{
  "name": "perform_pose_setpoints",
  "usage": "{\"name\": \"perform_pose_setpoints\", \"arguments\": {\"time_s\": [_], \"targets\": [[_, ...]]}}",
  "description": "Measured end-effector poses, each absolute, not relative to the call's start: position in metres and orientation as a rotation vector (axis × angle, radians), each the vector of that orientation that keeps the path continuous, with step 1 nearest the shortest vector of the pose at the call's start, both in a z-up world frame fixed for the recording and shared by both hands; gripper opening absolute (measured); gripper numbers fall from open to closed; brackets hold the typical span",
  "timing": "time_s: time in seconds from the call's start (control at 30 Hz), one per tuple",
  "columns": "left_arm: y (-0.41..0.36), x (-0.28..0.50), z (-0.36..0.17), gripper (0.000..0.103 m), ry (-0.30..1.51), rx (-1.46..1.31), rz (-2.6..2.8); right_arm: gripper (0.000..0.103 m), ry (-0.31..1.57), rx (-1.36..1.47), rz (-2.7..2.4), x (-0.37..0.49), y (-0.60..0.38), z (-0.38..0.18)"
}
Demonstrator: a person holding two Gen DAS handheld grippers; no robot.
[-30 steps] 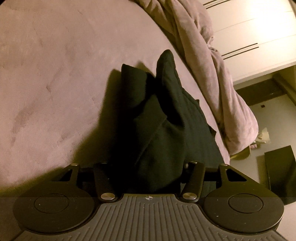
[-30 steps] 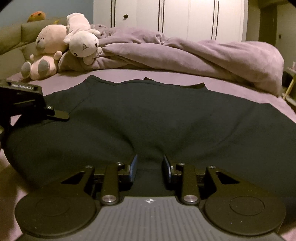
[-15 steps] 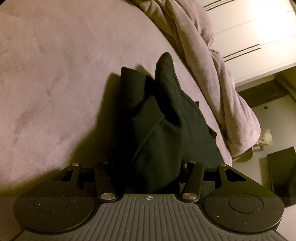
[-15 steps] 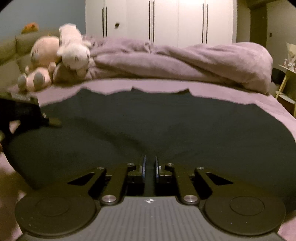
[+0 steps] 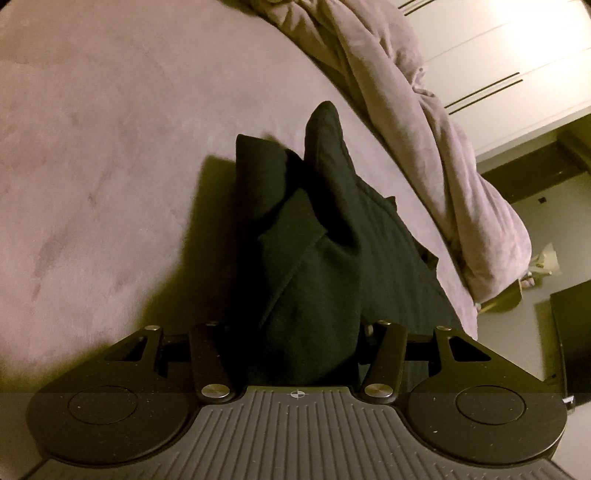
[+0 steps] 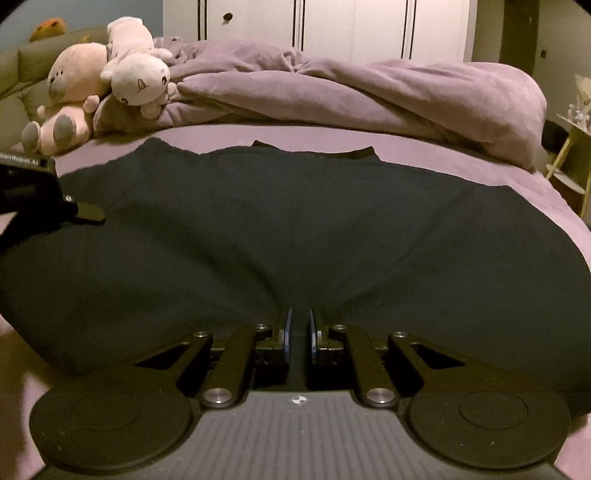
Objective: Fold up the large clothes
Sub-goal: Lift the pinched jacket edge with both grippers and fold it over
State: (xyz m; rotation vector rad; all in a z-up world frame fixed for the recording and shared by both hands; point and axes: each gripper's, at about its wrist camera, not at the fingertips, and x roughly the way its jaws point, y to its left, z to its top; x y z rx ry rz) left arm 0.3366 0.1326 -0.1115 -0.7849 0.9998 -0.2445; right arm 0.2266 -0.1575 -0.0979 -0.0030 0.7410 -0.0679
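A large black garment (image 6: pixel 295 229) lies spread on the purple bed (image 6: pixel 424 147). My right gripper (image 6: pixel 298 332) is shut on its near edge, blue pads pinching the cloth. In the left wrist view the garment (image 5: pixel 317 251) bunches up and fills the space between the arms of my left gripper (image 5: pixel 299 350); its fingertips are hidden under the cloth. The left gripper also shows at the left edge of the right wrist view (image 6: pixel 44 199), at the garment's left side.
A bunched purple duvet (image 6: pixel 369 88) lies along the far side of the bed. Two plush toys (image 6: pixel 110 81) sit at the back left. White wardrobe doors (image 6: pixel 332 26) stand behind. A small side table (image 6: pixel 572 147) is at the right.
My right gripper closed from open onto the garment's near edge. The garment's edge has lifted a little. The left gripper holds about the same place.
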Motion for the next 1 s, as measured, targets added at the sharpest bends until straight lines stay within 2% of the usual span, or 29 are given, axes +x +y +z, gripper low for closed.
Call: {"name": "perform_pose_setpoints", "arguments": {"time_s": [0.4,0.6,0.83,1.0], "targets": [[0.127,0.334,-0.097,0.055,0.991,-0.753,-0.247,0.009,0.77,-0.017,-0.065,0.229,-0.159,-0.102],[0.113,0.329,-0.069,0.049,0.967,-0.729,-0.266,0.009,0.761,0.046,-0.032,0.225,-0.172,-0.095],[0.025,0.327,0.007,0.045,0.895,-0.578,-0.42,0.009,0.664,0.326,-0.078,0.189,-0.243,-0.074],[-0.081,0.322,0.027,0.045,0.88,-0.401,-0.518,0.01,0.597,0.393,-0.173,0.158,-0.293,-0.063]]}}
